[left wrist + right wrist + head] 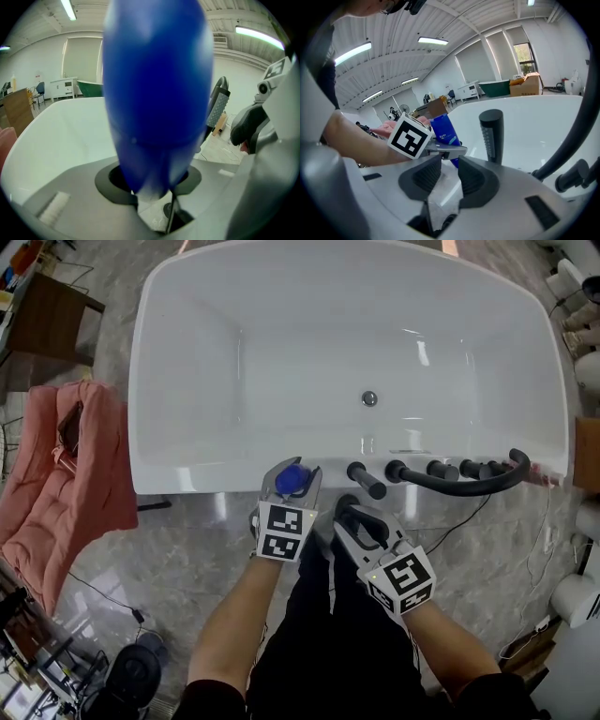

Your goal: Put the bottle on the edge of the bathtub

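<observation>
Bottle [292, 478], blue, clamped in left gripper [292, 491] at the near rim of bathtub [206, 480]. We read its long axis as near upright, one end facing up. Right gripper [352, 514] just beside it, jaws slightly apart, empty.

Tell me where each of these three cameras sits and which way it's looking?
Head view: on the person's head, looking steeply down at the bathtub; both forearms, the left gripper and right gripper show.
Left gripper view: rides on that gripper, looks along its fingers at the blue bottle they hold.
Right gripper view: rides on that gripper, looks past its empty fingers toward the left gripper and bathtub.
All three show the bottle.
</observation>
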Demonstrator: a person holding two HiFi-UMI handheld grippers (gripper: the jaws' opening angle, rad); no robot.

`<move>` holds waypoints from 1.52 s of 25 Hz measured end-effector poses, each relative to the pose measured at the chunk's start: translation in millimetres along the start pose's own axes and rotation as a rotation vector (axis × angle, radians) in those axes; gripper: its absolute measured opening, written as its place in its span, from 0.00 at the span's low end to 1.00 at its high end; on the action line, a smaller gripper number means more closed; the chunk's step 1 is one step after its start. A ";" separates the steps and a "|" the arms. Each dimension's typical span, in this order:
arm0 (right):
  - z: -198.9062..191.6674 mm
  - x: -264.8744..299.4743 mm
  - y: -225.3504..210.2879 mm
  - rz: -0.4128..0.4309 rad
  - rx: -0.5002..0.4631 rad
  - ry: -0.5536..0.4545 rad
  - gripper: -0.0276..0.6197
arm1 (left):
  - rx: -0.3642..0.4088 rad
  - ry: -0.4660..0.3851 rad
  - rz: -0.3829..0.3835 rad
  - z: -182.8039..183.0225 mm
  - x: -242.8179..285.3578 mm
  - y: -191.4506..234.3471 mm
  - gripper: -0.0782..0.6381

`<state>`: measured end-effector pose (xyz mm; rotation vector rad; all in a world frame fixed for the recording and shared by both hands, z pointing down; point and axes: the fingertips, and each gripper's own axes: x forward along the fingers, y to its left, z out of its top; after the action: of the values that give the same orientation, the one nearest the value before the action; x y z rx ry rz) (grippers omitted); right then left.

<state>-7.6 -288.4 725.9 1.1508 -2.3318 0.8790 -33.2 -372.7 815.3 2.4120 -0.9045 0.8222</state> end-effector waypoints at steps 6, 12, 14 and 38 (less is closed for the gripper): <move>-8.7 -1.6 -3.7 -0.015 0.020 0.019 0.21 | 0.054 -0.016 -0.024 0.8 9.1 -7.2 0.34; -13.2 -2.0 -2.7 -0.016 0.042 0.025 0.21 | 0.078 -0.016 -0.047 -2.9 7.5 -11.6 0.34; -14.4 -1.2 -0.2 -0.012 0.046 0.030 0.21 | 0.091 -0.009 -0.055 -3.3 7.9 -13.3 0.34; -22.7 -10.2 25.9 0.000 0.088 0.058 0.21 | 0.125 0.036 -0.092 -13.6 -4.4 -24.0 0.38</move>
<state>-21.0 -255.1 727.0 1.1443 -2.2666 1.0107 -24.3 -346.3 817.9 2.5163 -0.7432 0.9089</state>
